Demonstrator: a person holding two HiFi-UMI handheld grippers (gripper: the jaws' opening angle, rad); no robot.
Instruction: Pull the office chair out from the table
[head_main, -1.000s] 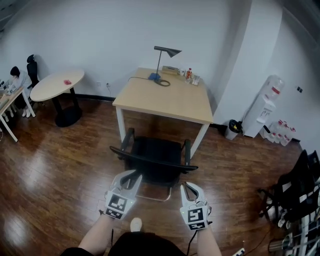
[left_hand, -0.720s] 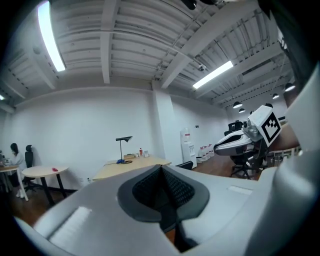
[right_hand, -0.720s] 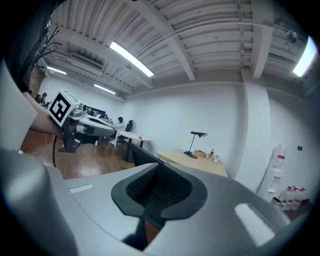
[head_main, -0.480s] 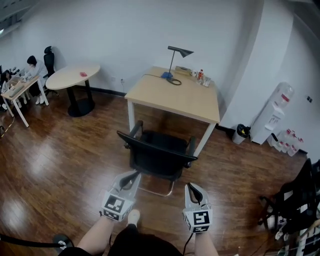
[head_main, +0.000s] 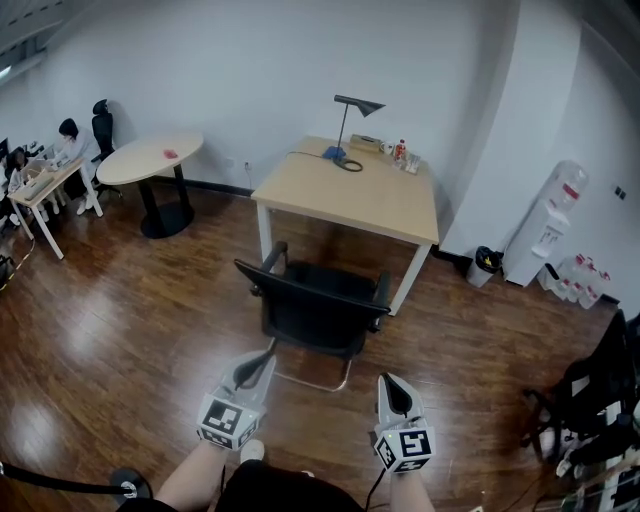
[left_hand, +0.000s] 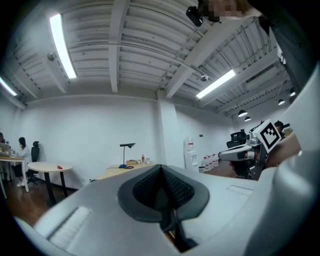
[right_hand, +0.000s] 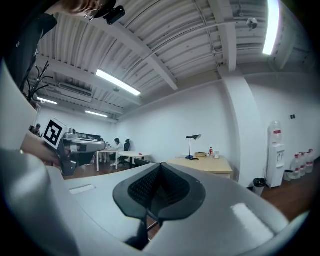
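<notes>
Office chair location: the office chair (head_main: 315, 305) is standing on the wooden floor (head_main: 140, 330) at the near side of the table (head_main: 350, 200), with its back to the person. Its seat front is lying at about the table's near edge. It looks largely drawn out already.

Left gripper: the left gripper (head_main: 257, 363) is hanging on the near side of the chair, apart from it. Its jaws are resting together with nothing between them.

Right gripper: the right gripper (head_main: 391, 383) is likewise sitting short of the chair and touching nothing. Its jaws have just been closing and are now meeting on nothing.

Handling, as judged: the chair is presenting as a stiff, moderately heavy frame. It is standing on a bent metal sled frame (head_main: 312, 382); no castors are showing. It is therefore likely to drag rather than roll, and an uneven pull risks slewing it.

Hold points, as judged: the backrest top rail (head_main: 310, 292) is offering the nearest firm edge, thin enough for the jaws. One gripper toward each end is looking the steadiest arrangement. The armrests (head_main: 379, 291) are offering an alternative but lie farther off.

Requirement: both sets of jaws are needing to open before any hold.
</notes>
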